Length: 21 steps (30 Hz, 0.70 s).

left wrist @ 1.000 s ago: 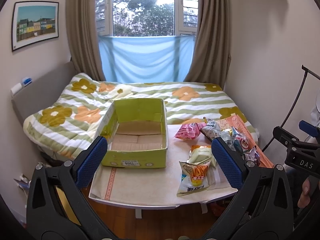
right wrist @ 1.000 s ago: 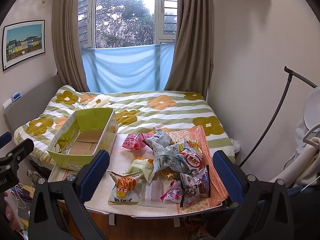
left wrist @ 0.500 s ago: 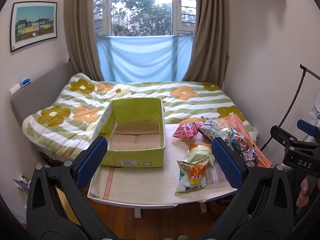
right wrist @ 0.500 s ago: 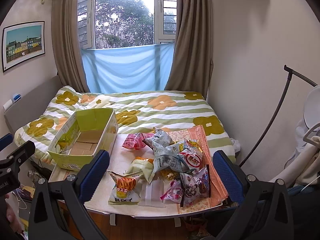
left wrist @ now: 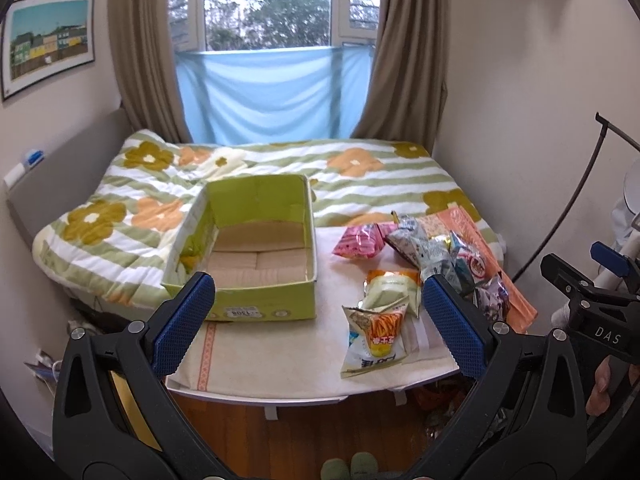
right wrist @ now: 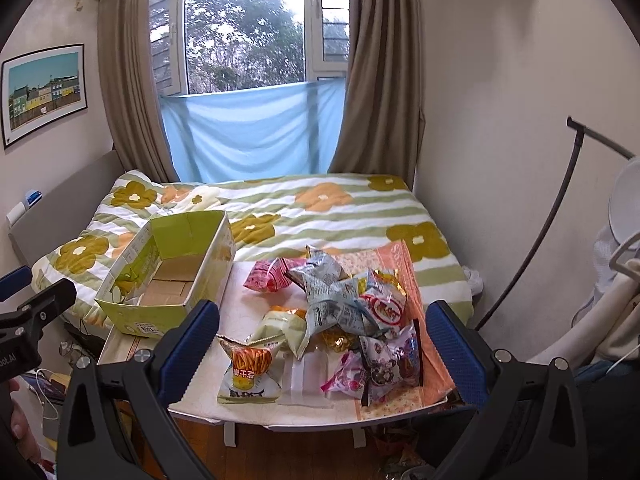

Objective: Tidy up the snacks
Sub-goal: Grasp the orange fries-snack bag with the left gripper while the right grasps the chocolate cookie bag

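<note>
The left claw is spread wide and holds nothing; it hangs short of the bench's near edge, facing the box. The right claw is likewise released and empty, aimed at the snack pile. Neither touches anything (no packet has been lifted yet).

The box stands at the bench's left side, open end up and bare inside, presumably placed as the receiving container. The snacks lie loose across the right half. The orange stick packet sits nearest the front edge, the pale green packet just behind it, and the pink packet lies toward the far edge beside the bed. Wide jaws suit the bulky, crinkled packets.
</note>
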Tool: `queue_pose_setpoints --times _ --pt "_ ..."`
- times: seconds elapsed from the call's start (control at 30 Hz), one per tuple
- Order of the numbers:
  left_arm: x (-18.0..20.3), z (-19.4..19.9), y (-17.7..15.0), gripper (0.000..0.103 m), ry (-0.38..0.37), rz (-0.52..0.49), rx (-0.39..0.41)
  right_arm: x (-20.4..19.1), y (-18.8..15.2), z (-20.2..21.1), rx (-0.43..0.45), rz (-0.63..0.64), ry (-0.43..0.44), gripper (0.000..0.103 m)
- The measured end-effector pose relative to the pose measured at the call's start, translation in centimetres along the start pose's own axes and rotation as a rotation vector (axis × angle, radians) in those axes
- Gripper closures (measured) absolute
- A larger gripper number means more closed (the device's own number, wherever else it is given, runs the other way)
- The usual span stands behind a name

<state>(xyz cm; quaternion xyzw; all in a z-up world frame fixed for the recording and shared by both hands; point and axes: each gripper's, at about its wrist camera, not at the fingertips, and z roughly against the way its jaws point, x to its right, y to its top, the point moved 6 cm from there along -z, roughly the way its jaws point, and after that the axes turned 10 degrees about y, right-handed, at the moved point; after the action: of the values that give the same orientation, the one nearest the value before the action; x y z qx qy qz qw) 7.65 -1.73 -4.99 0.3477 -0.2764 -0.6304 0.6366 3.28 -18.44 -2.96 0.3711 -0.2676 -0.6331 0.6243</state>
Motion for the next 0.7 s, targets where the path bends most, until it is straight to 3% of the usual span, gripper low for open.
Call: queue_pose_setpoints --times 0.2,0.5,0.7 --pt "1.2 -5.5 -3.1 0.0 -0.099 0.024 -0.144 1.1 -2.8 -2.6 -0.097 -0.003 -0.047 0.0" --pt "5.3 -12.9 -7.6 0.0 -0.141 -0.002 -0.3 6.0 -7.2 -6.7 -0.2 -0.027 -0.111 0.0" --pt "8.4 -17.8 -10.9 0.0 -0.155 -0.001 -0.422 10.2 -10.7 -12.1 -0.268 -0.123 -0.112 0.0"
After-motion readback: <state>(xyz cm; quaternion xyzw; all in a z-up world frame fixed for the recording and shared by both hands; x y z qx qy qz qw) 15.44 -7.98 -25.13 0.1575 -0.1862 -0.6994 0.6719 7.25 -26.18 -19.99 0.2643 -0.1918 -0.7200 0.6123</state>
